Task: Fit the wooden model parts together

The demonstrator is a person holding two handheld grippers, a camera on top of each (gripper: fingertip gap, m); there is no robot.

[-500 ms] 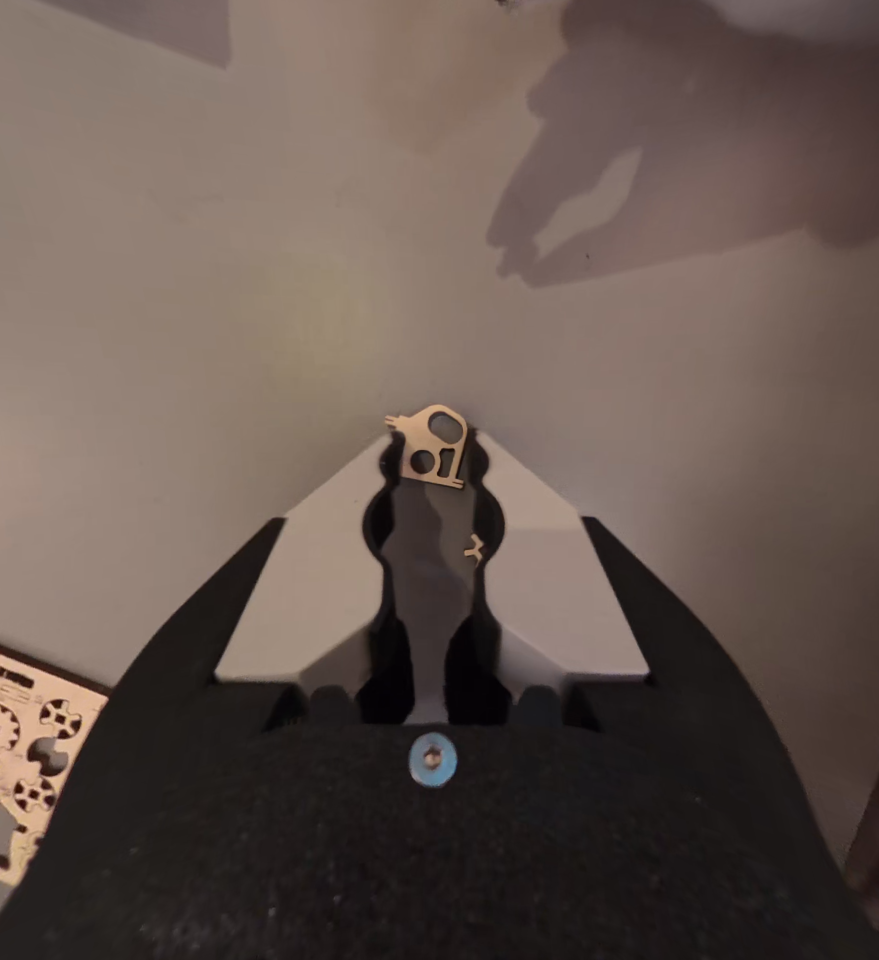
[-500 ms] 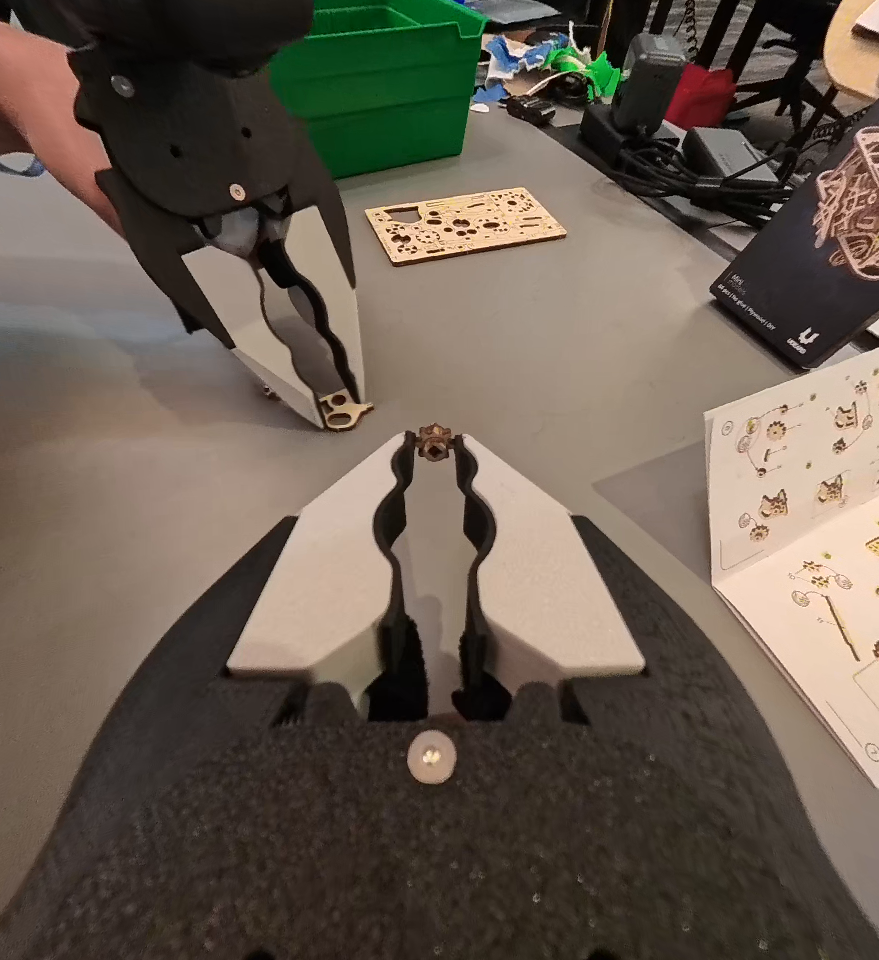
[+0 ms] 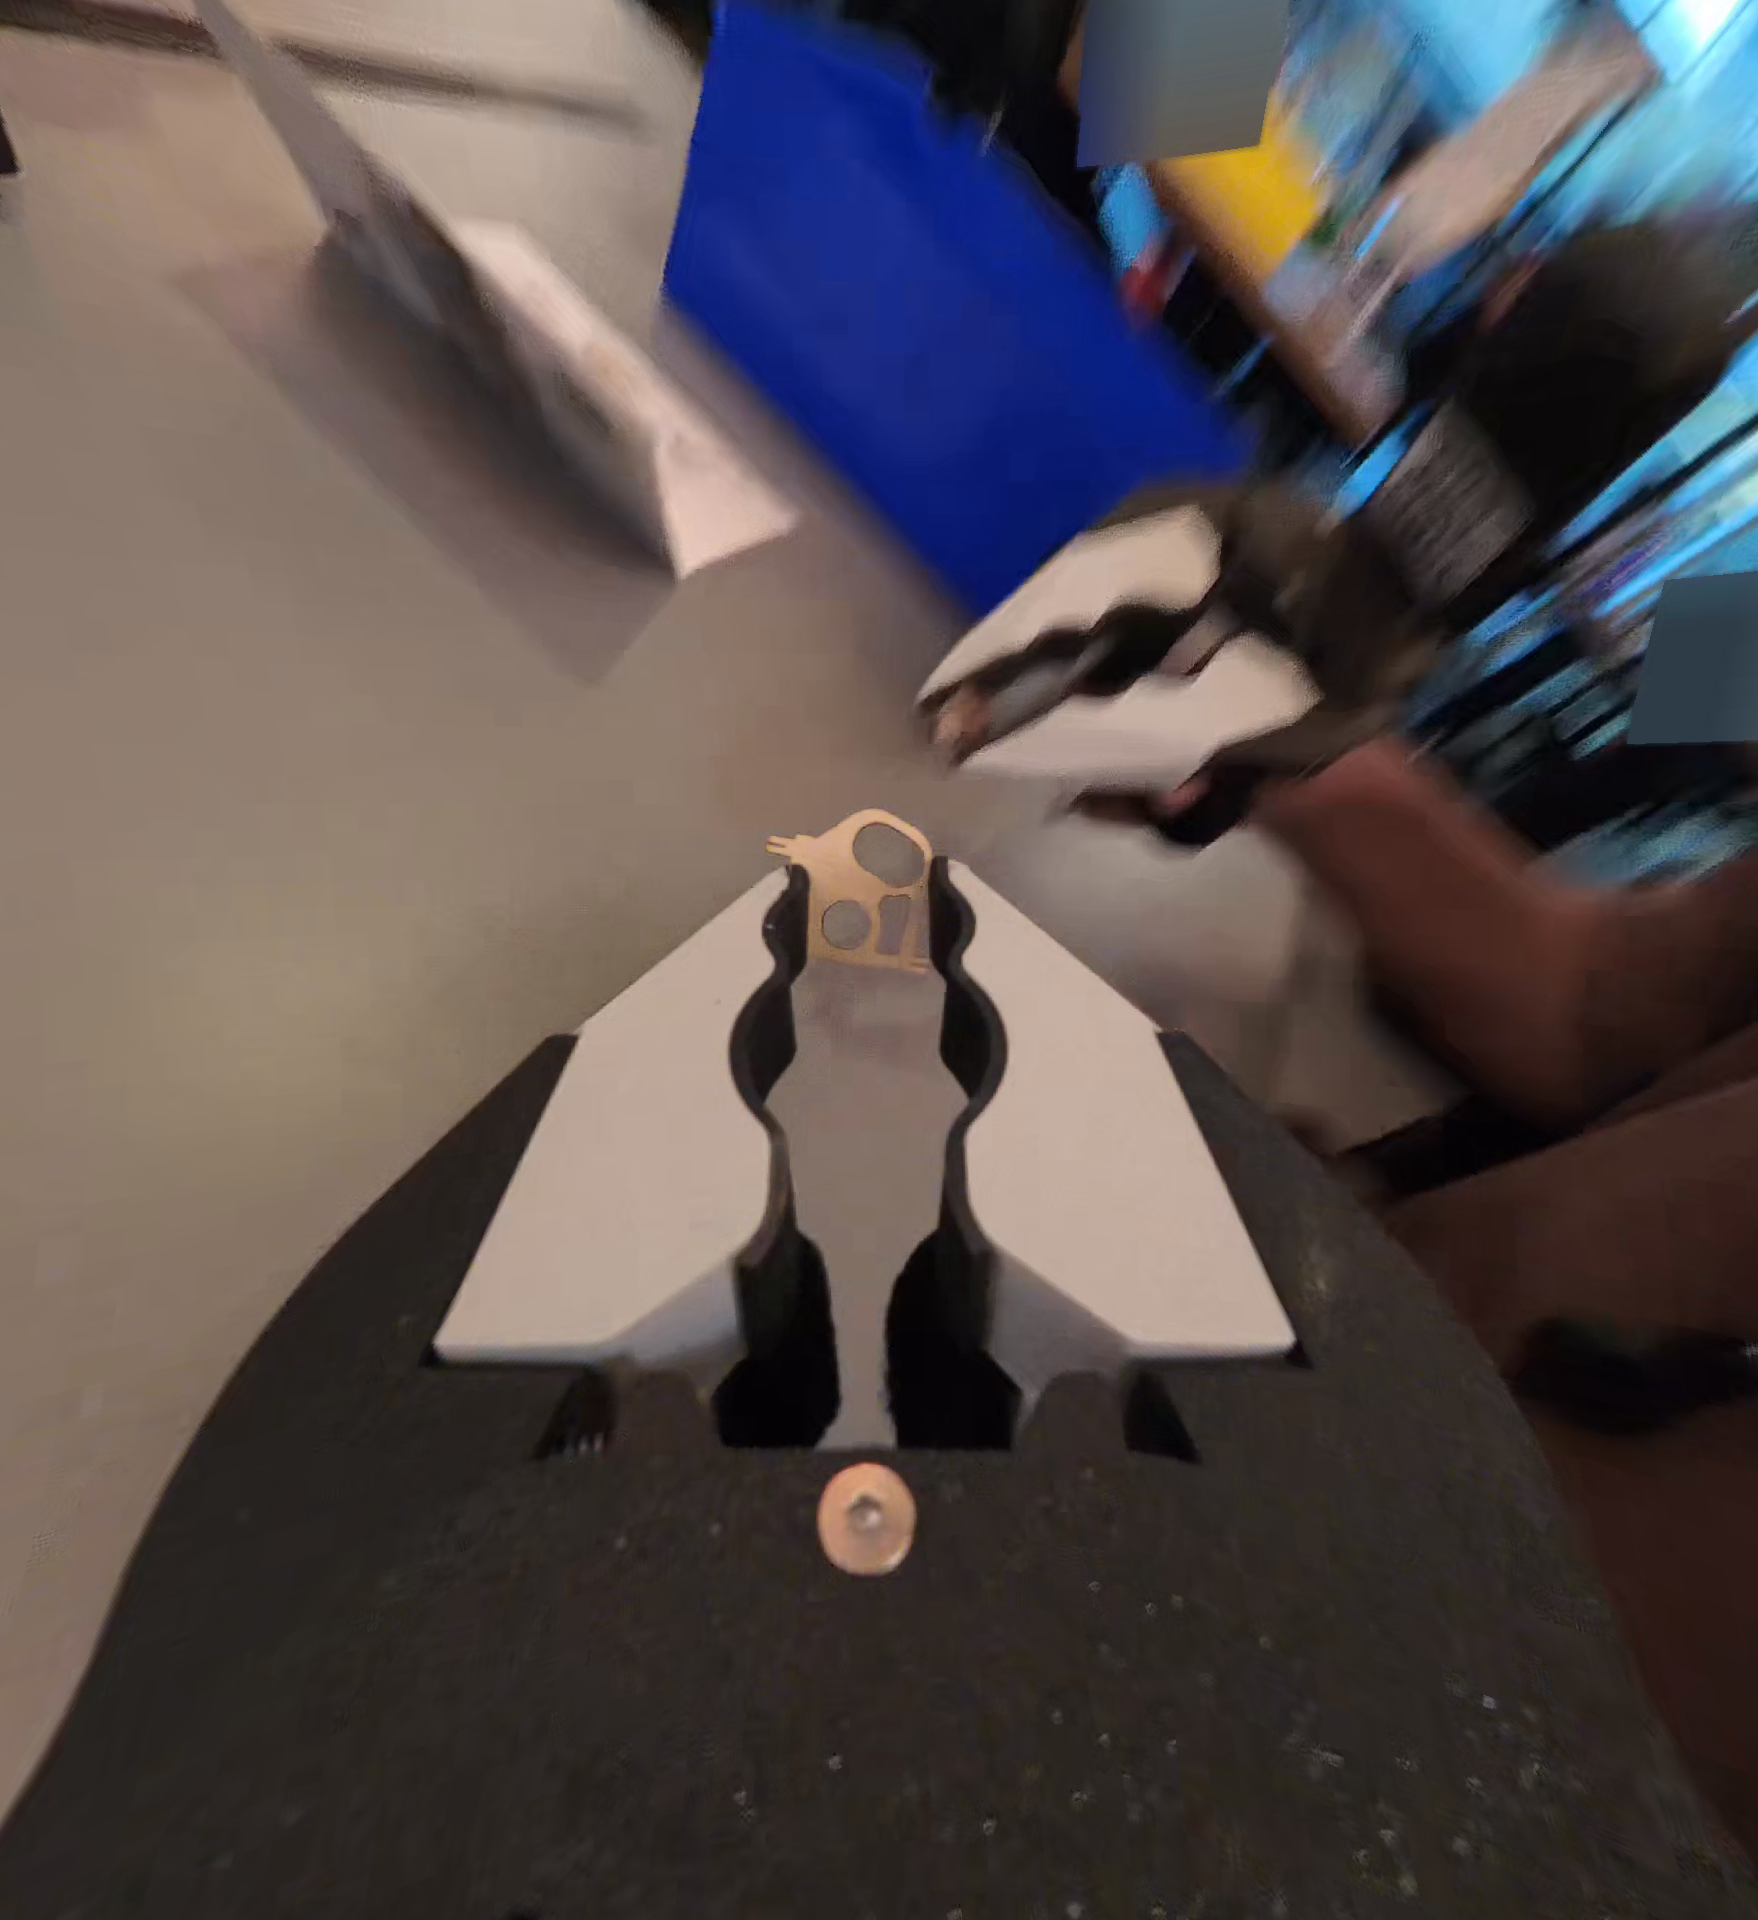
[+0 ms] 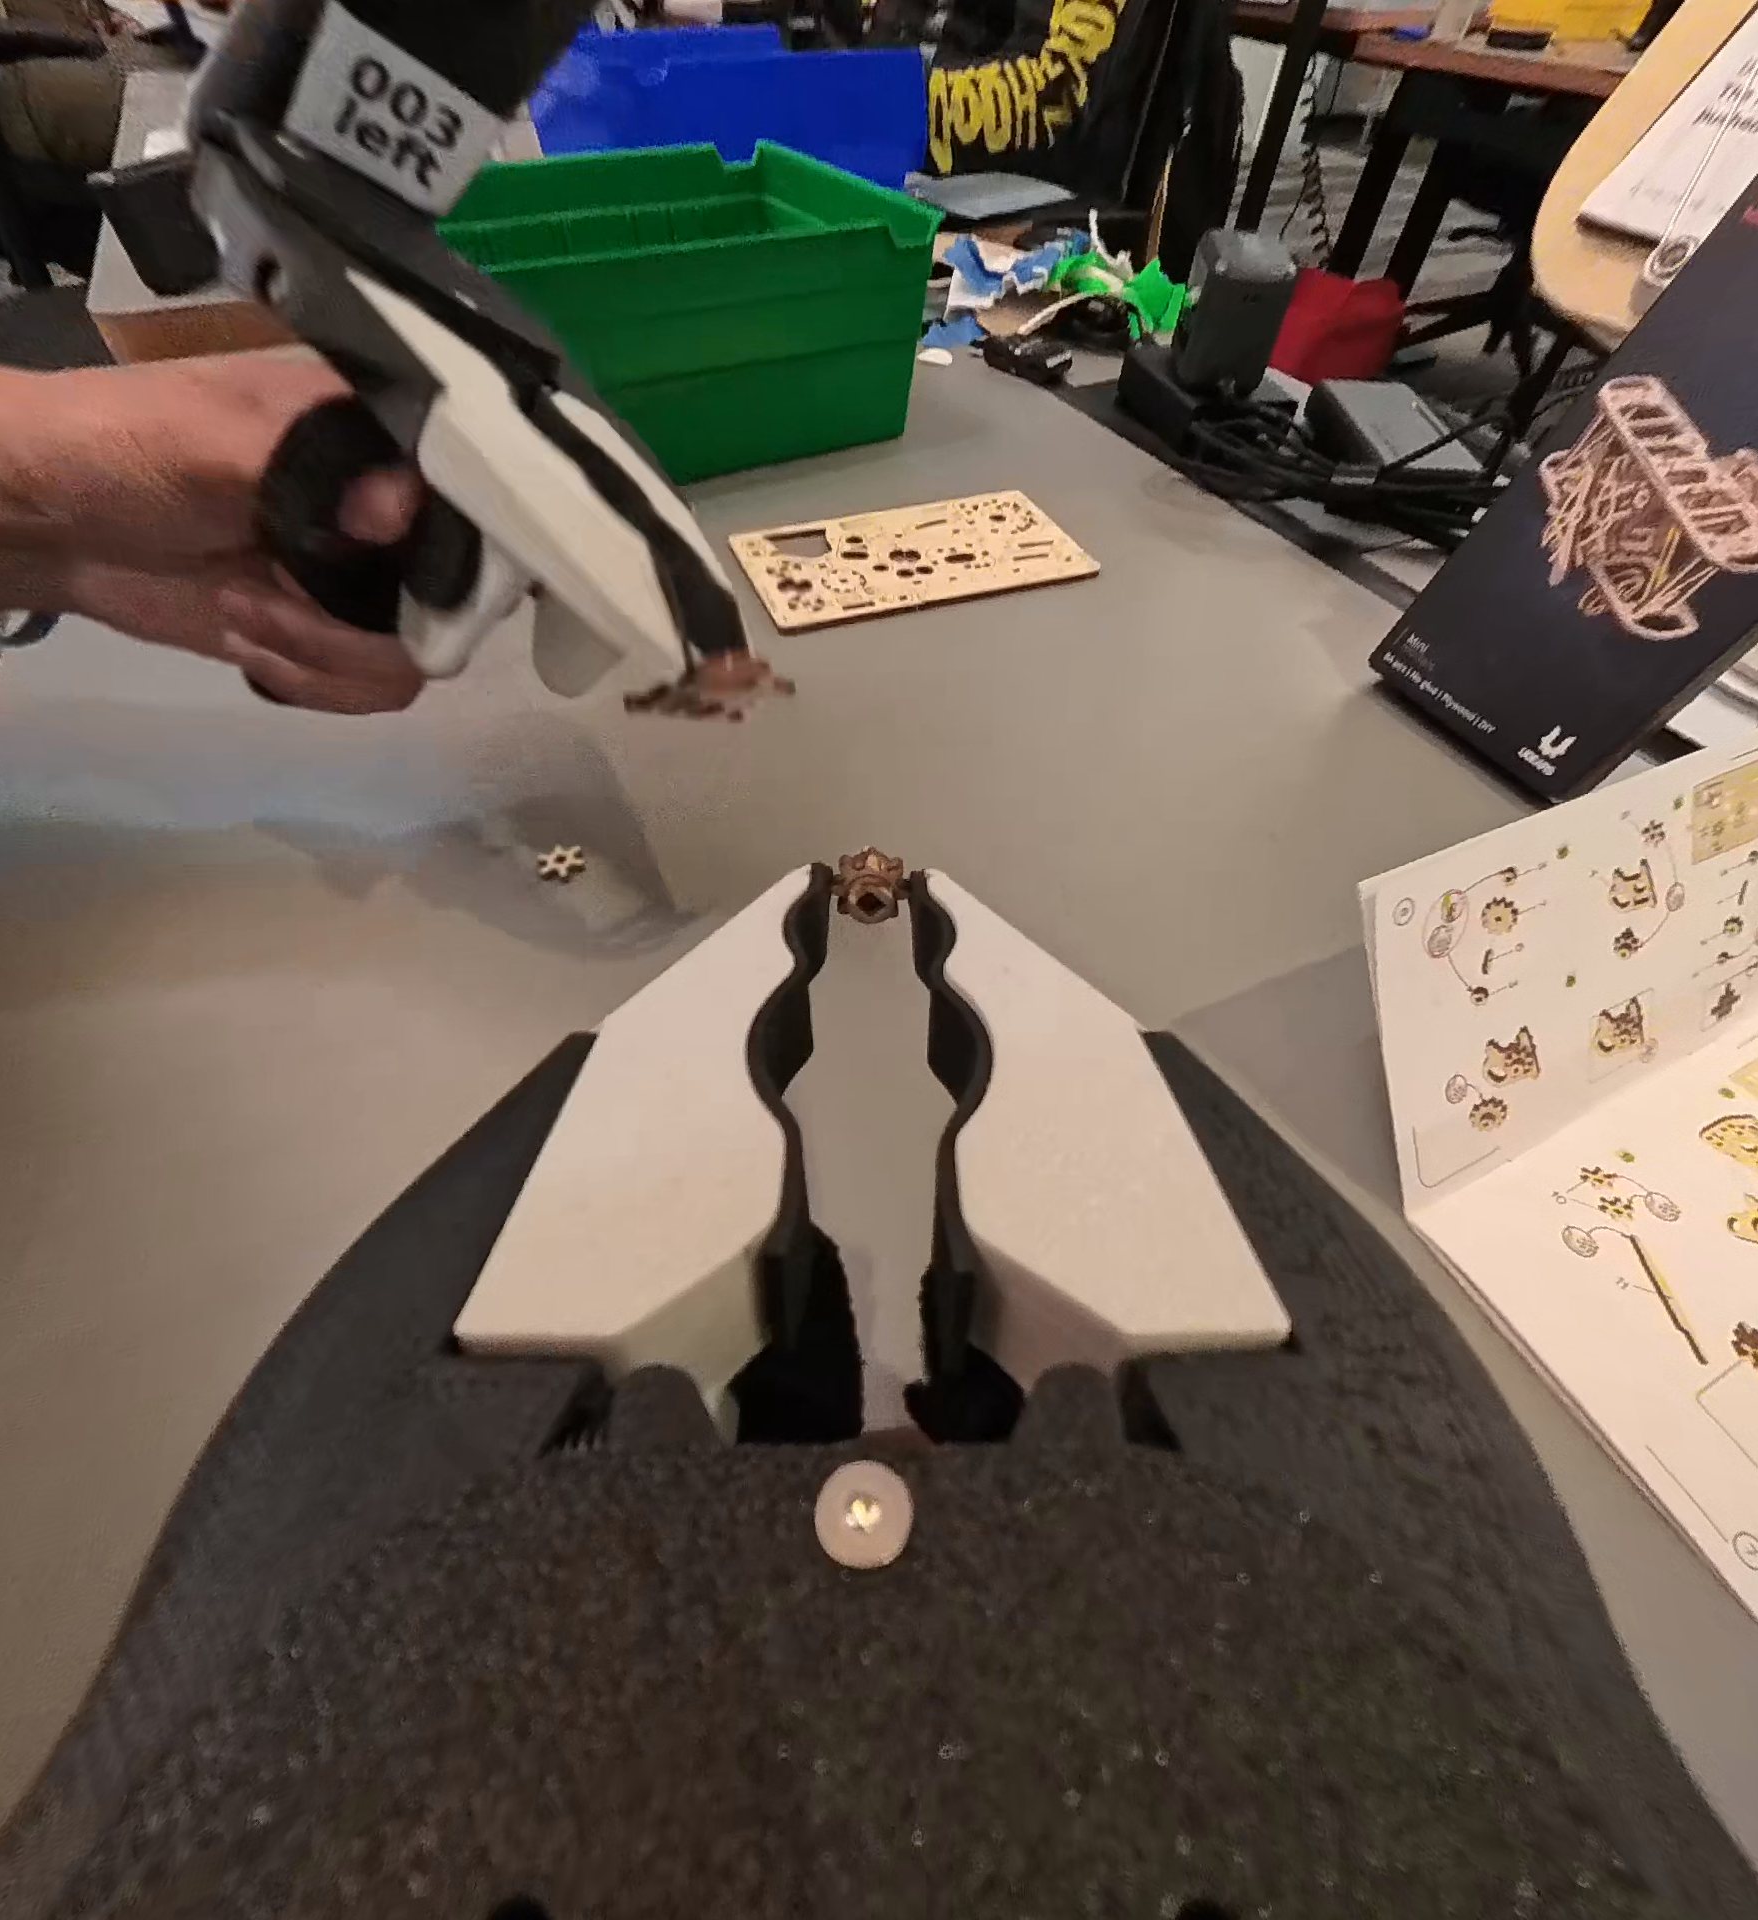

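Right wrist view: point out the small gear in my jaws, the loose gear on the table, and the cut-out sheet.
small gear (image 4: 867, 885), right wrist view, on its hub, pinched at the jaw tips.
loose gear (image 4: 560, 862), right wrist view, on its centre.
cut-out sheet (image 4: 1020, 545), right wrist view, on its right part.

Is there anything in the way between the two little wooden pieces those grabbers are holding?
Nothing visible. The flat wooden plate in the left gripper and the small gear in the right gripper are apart, with only air over bare table between them.
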